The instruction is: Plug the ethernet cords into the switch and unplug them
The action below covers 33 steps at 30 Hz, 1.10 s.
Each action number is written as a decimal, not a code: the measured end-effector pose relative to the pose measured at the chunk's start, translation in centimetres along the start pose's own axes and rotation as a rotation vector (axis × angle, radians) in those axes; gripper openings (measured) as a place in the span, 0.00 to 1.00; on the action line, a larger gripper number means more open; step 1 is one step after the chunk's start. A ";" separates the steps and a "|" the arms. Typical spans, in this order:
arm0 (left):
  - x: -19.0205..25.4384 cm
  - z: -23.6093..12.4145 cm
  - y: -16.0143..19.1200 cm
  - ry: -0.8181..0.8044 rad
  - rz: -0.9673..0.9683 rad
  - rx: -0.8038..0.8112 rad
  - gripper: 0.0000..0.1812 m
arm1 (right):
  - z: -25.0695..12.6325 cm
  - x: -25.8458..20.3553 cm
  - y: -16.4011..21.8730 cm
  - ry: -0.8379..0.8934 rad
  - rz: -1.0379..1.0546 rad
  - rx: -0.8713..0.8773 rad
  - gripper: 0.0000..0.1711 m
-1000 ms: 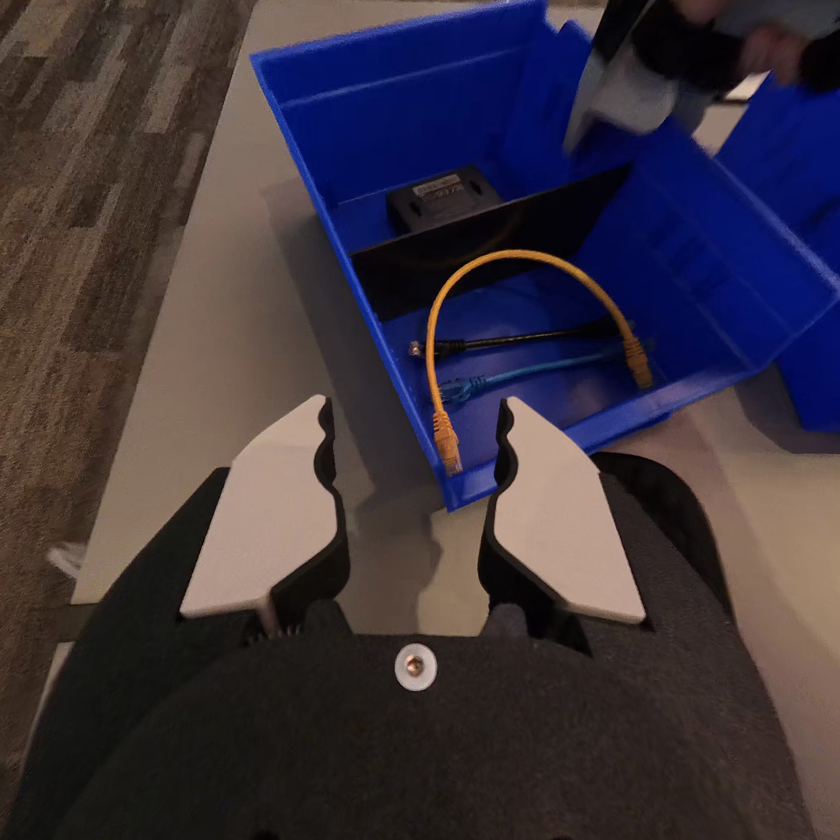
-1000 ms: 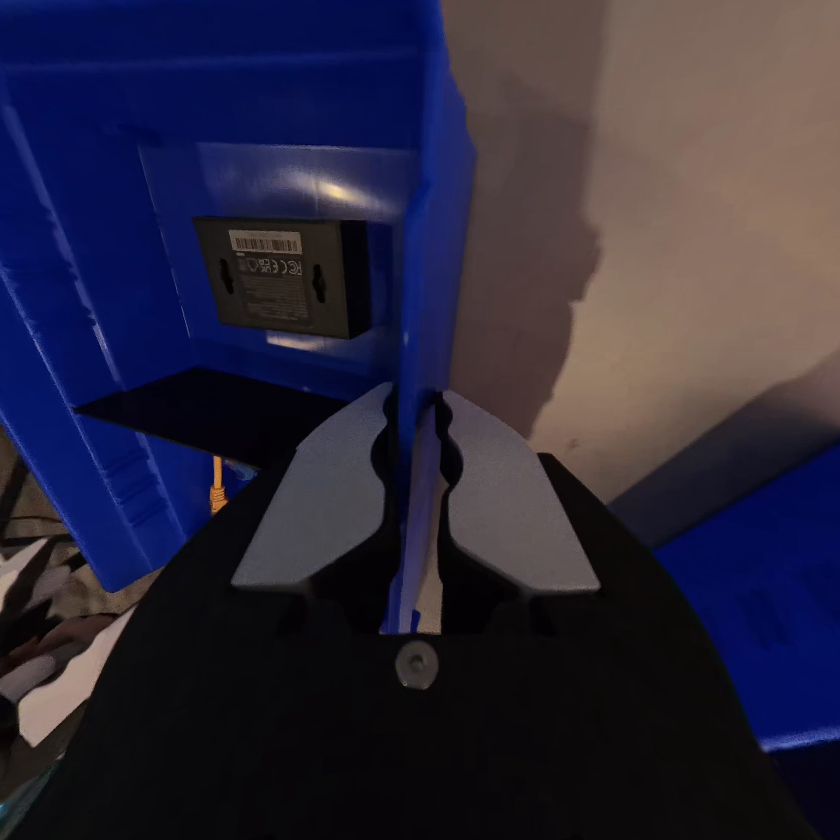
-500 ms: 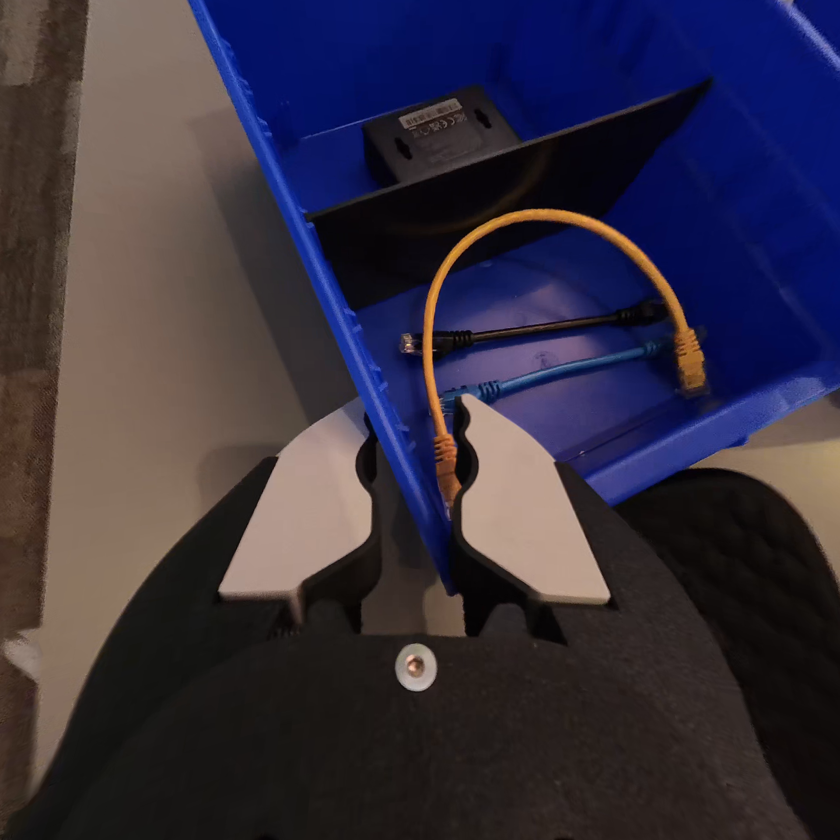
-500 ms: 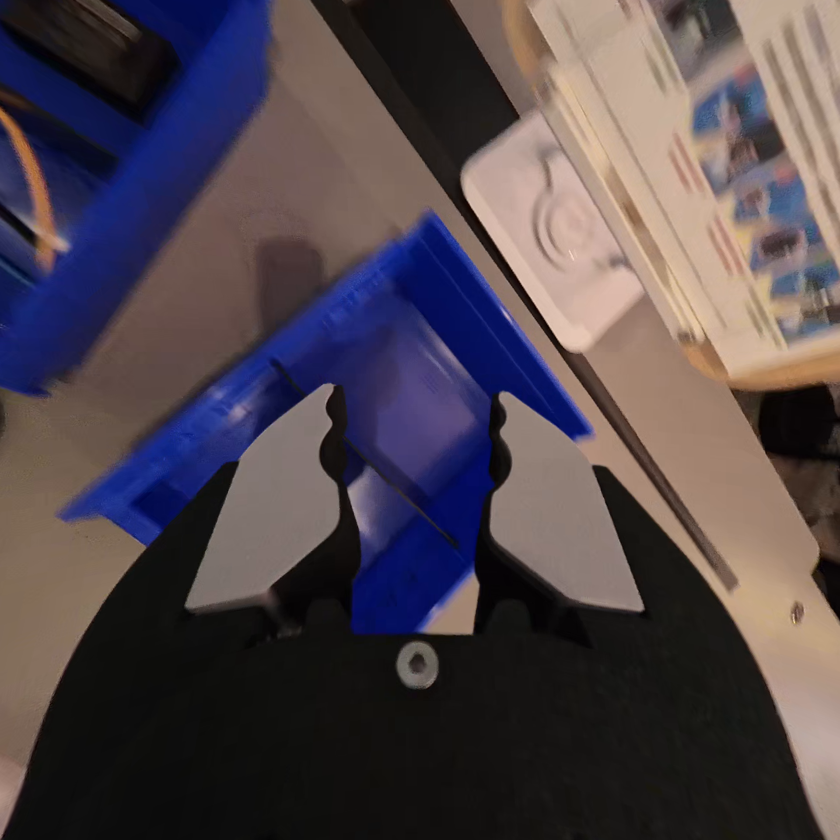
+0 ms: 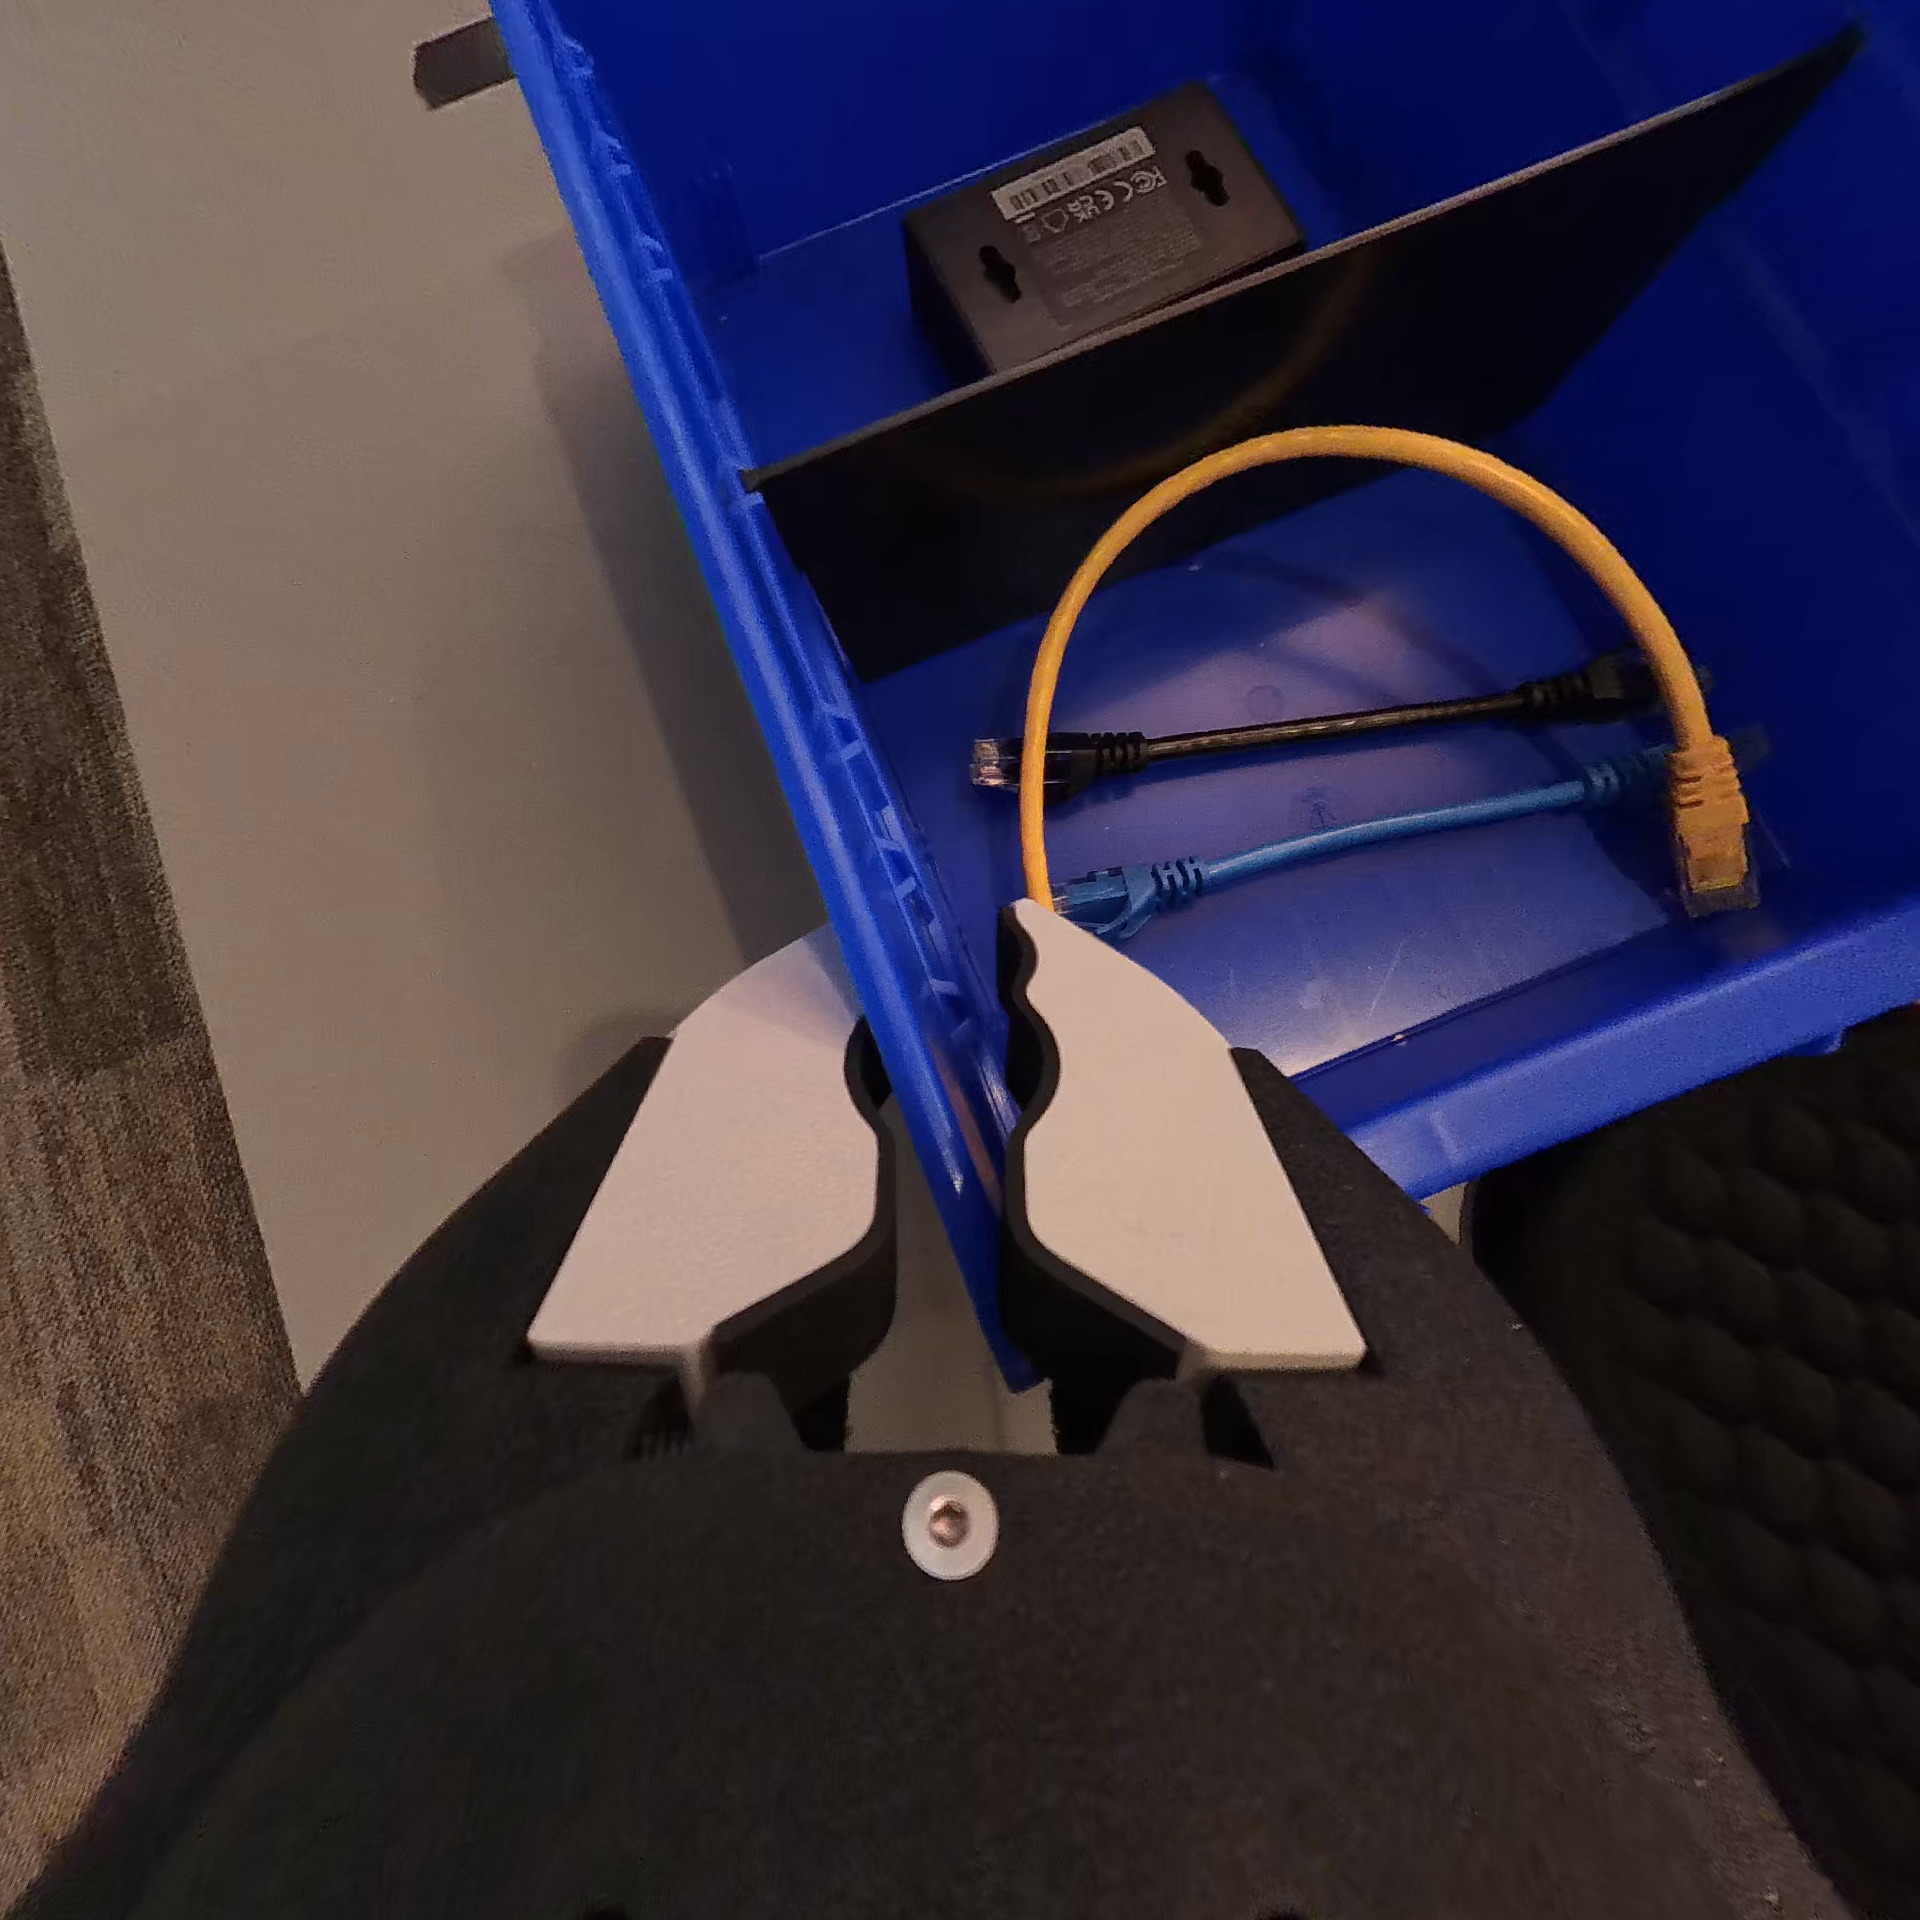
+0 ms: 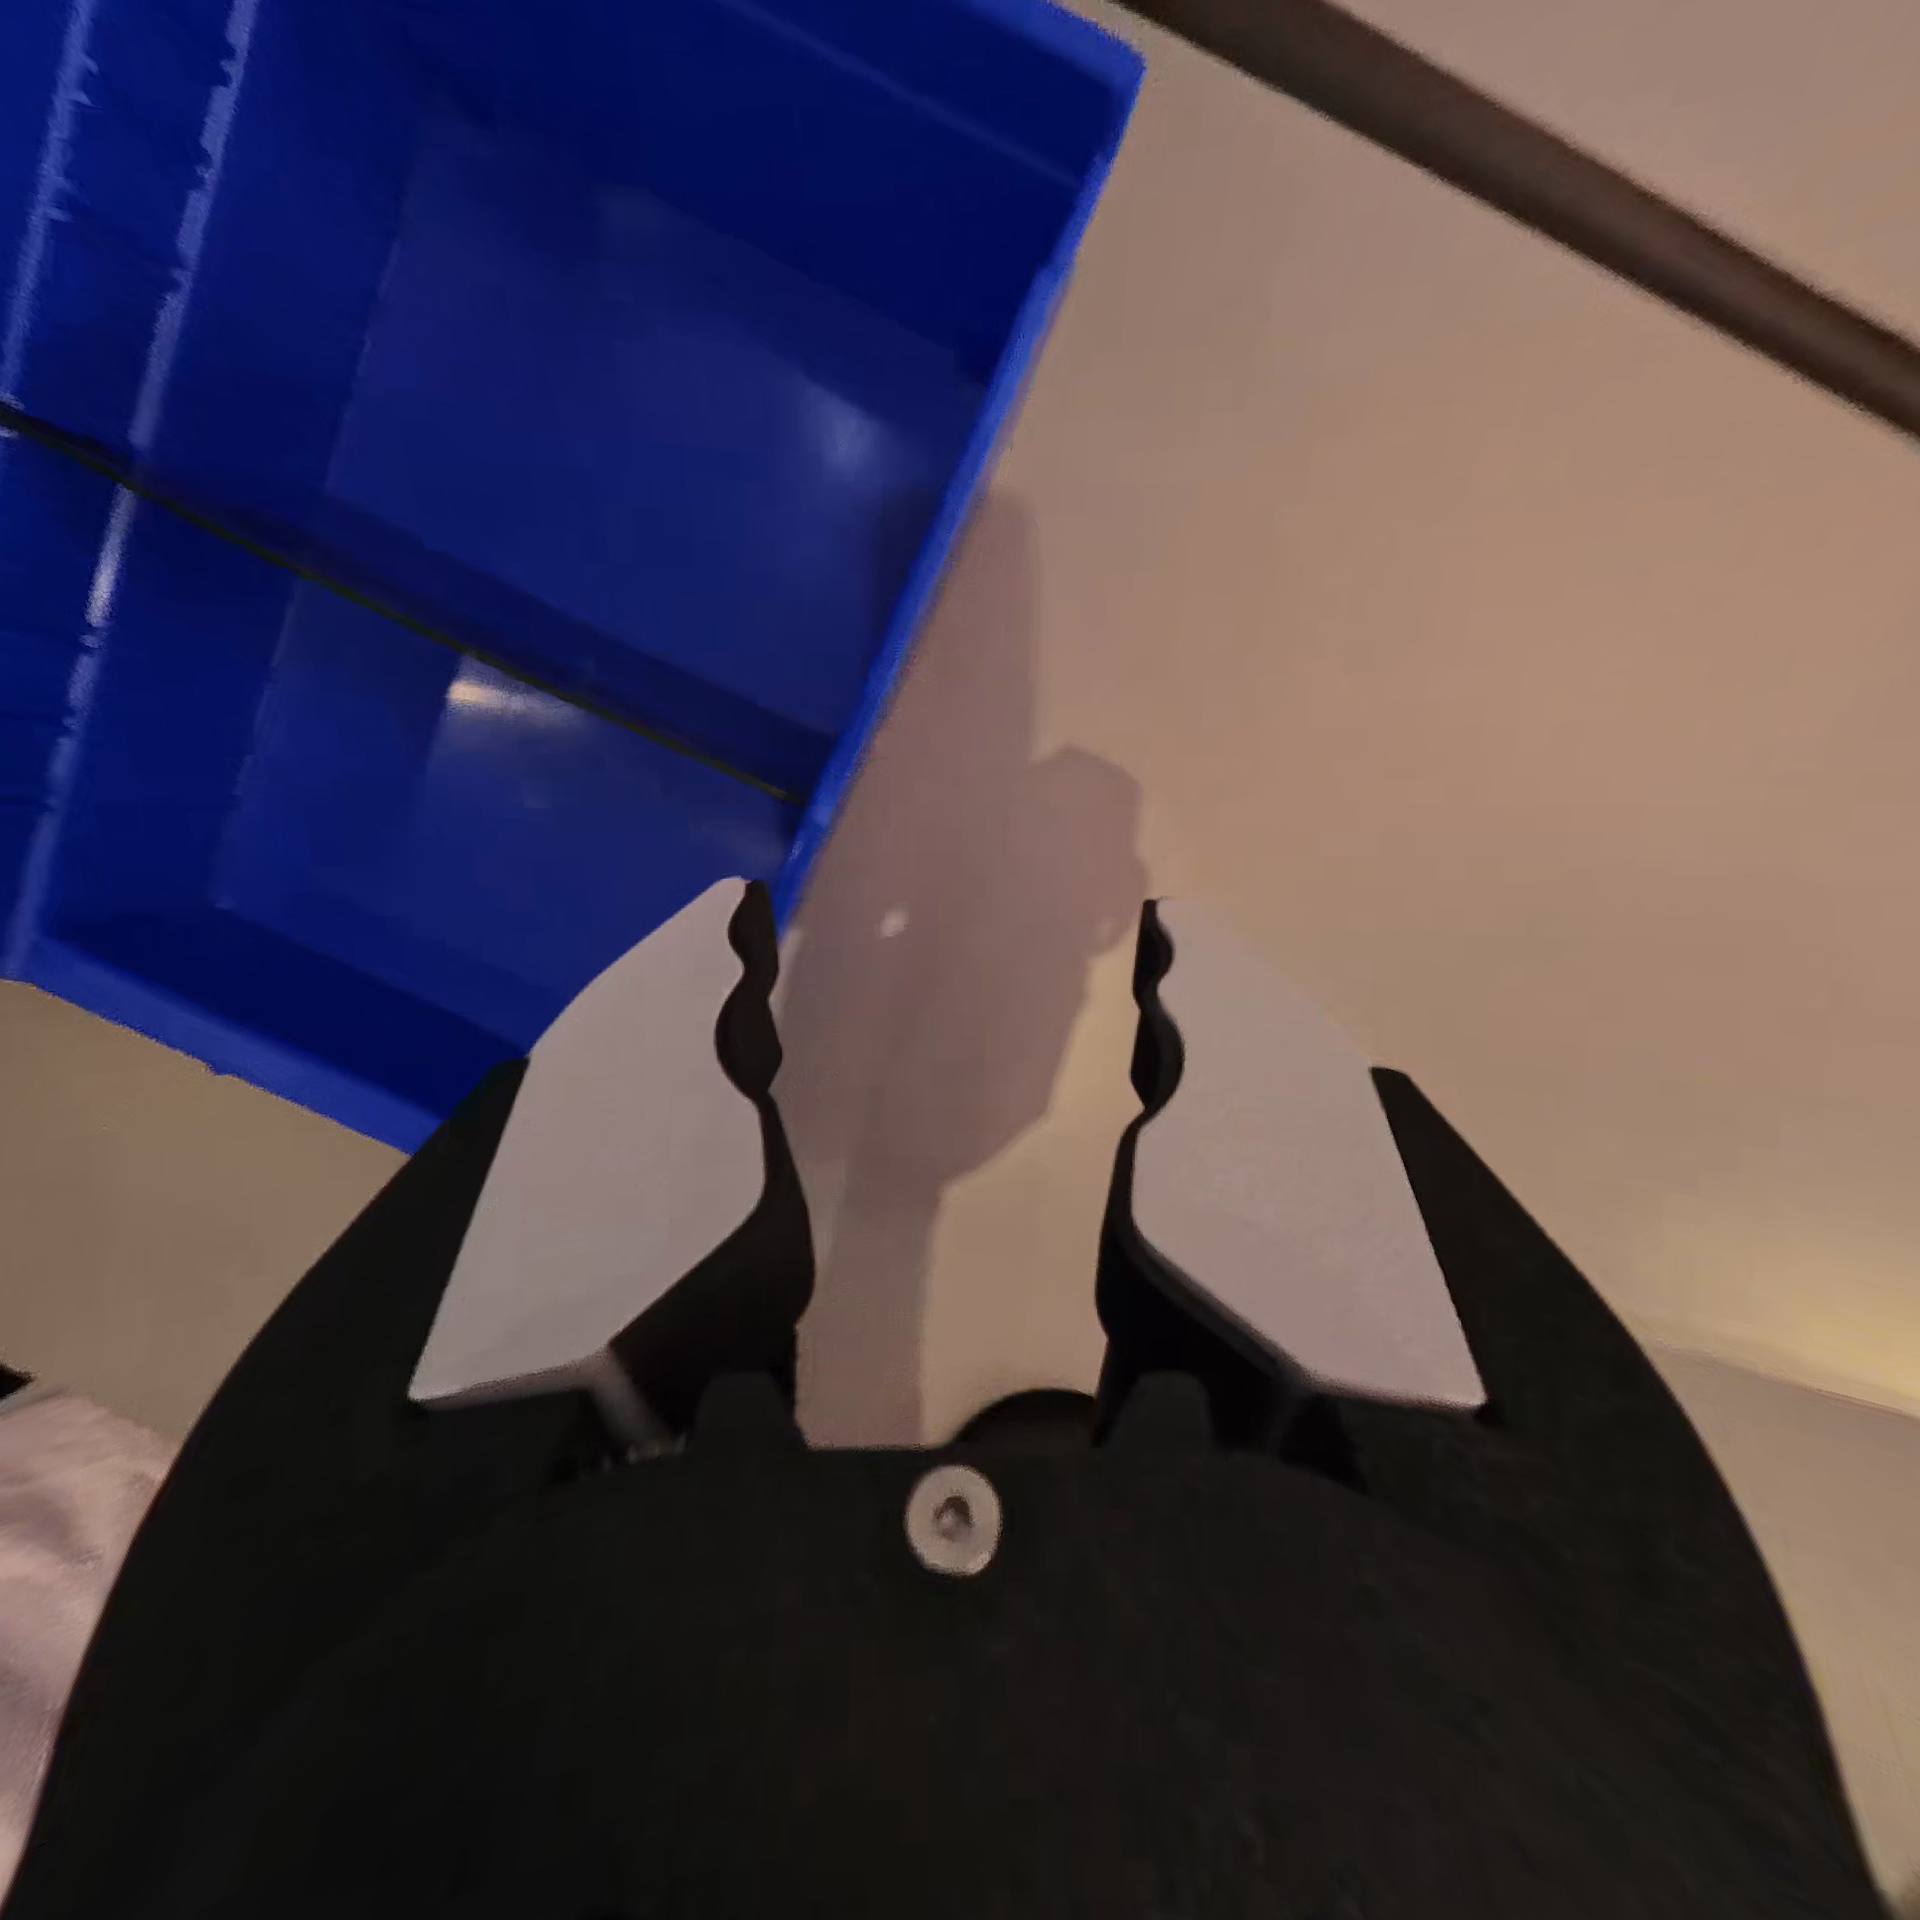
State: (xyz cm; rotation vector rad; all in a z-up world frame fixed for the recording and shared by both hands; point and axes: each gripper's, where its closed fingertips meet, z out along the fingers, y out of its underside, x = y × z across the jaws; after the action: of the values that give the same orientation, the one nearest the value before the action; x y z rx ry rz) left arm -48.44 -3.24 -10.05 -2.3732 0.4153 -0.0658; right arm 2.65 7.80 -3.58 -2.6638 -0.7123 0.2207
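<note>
In the left wrist view a blue bin (image 5: pixel 790 665) holds a black switch (image 5: pixel 1101 260) lying underside up behind a black divider (image 5: pixel 1351 343). In front of the divider lie a yellow ethernet cord (image 5: pixel 1299 447), a black one (image 5: pixel 1299 727) and a light blue one (image 5: pixel 1351 836). My left gripper (image 5: pixel 935 966) is shut on the bin's left wall near its front corner. The yellow cord's near plug is hidden behind the right finger. My right gripper (image 6: pixel 951 904) is open and empty above the table, beside a second blue bin (image 6: pixel 1029 332).
The second bin has a thin black divider (image 6: pixel 416 613) and nothing shows inside it. The beige table (image 5: pixel 364 520) ends at carpet (image 5: pixel 104 1039) on the left. A black quilted pad (image 5: pixel 1714 1299) sits below the first bin. A dark band (image 6: pixel 1558 187) crosses the far table. About 55 centimeters separates my left fingertips from my right.
My left gripper moved forward and shut on the bin's left wall. My right gripper let go of the first bin's wall, opened and swung over beside the second bin.
</note>
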 end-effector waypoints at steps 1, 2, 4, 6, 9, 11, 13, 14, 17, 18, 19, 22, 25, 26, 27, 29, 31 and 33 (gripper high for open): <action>0.0 0.0 -0.1 0.010 0.001 0.003 0.09 | 0.4 -0.5 0.2 -0.022 0.011 -0.011 0.39; 0.0 0.0 -0.1 0.013 -0.006 0.005 0.09 | 0.9 -1.0 0.4 -0.025 0.012 -0.027 0.41; 0.2 0.0 -0.1 0.014 -0.059 0.010 0.10 | 1.7 -2.2 0.9 -0.028 0.002 -0.044 0.43; 0.6 -0.2 -0.3 0.033 -0.115 0.033 0.16 | 2.7 -3.3 1.3 -0.024 -0.016 -0.048 0.43; 0.1 -1.4 -0.6 -0.009 -0.201 0.101 0.24 | 5.0 -3.8 2.8 0.015 -0.028 -0.148 0.43; -0.2 -3.0 -0.3 -0.054 -0.245 0.121 0.30 | 6.7 -4.0 4.1 0.005 -0.054 -0.248 0.32; -0.3 -5.0 1.1 -0.118 -0.280 0.096 0.32 | 7.6 -4.3 4.0 -0.040 -0.004 -0.268 0.11; -0.1 -6.0 1.5 -0.144 -0.289 0.100 0.31 | 7.7 -3.8 3.6 -0.047 0.025 -0.266 0.06; 0.1 -8.8 1.6 -0.206 -0.317 0.191 0.28 | 7.9 -2.2 3.1 -0.103 0.065 -0.301 0.03; 0.2 -9.5 1.6 -0.218 -0.319 0.212 0.27 | 7.9 -1.9 2.9 -0.142 0.094 -0.308 0.03; 0.3 -10.1 1.7 -0.232 -0.315 0.222 0.26 | 8.0 -1.4 2.7 -0.167 0.107 -0.307 0.03; -0.2 -11.8 2.2 -0.319 -0.308 0.216 0.26 | 7.9 0.9 2.6 -0.158 0.097 -0.316 0.02; -0.4 -12.7 1.6 -0.355 -0.312 0.233 0.25 | 7.5 3.3 3.2 -0.164 0.122 -0.316 0.02; -0.3 -12.9 1.4 -0.360 -0.315 0.240 0.25 | 7.3 4.2 3.5 -0.157 0.127 -0.316 0.02; -0.3 -13.1 1.1 -0.369 -0.315 0.247 0.25 | 7.1 5.1 3.9 -0.157 0.140 -0.315 0.02; -0.2 -13.3 0.4 -0.385 -0.312 0.265 0.25 | 6.7 7.0 4.7 -0.149 0.165 -0.311 0.03; 0.0 -13.2 -0.2 -0.387 -0.316 0.272 0.25 | 6.2 8.9 5.7 -0.142 0.195 -0.306 0.03; 0.2 -12.9 -0.8 -0.386 -0.318 0.266 0.25 | 5.6 10.9 6.8 -0.132 0.229 -0.302 0.02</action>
State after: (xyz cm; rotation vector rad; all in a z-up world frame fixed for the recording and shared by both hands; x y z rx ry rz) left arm -50.10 -11.17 0.05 -2.1028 -0.1479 0.1778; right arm 13.68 9.63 -11.99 -3.0444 -0.5112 0.3796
